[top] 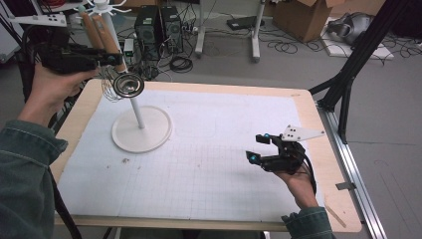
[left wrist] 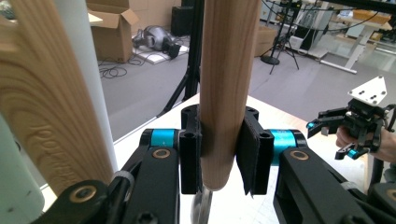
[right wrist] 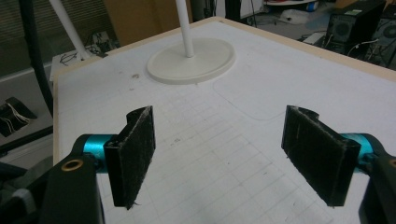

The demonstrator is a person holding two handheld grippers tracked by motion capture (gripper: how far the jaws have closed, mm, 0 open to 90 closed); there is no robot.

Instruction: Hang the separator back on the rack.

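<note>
Hanging kitchen tools on a stand, by the look of it; entry taken nearest first.

Right gripper (top: 260,148): lower right of the high view, held low over the white mat (top: 209,164). Its jaws stand wide apart with nothing between them; in the right gripper view the two black pads (right wrist: 135,149) frame bare gridded mat. Idle, well apart from the work.

Stand (top: 142,129): left of centre in the high view, a round white base on the mat with a thin white pole rising toward the upper left.

Left gripper (top: 112,59): upper left of the high view, raised beside the top of the pole. Its jaws are closed on a wooden handle (left wrist: 226,84); the left gripper view shows both pads pressed against the handle's lower end, the handle upright between them.

Tool: a metal head (top: 128,84), a strainer or ladle by its shape, hangs just below the left gripper. Wire loops of a whisk (top: 108,87) show just beside it, and a second wooden handle (left wrist: 42,98) stands close at the left of the left gripper view.

Step in hand, as judged: either setting the held tool on a hook at the stand's top or lifting it off; the hook itself is too small to make out.

Next move calls for: a short, careful lift along the pole, keeping the handle upright and free of the neighbouring handle.
</note>
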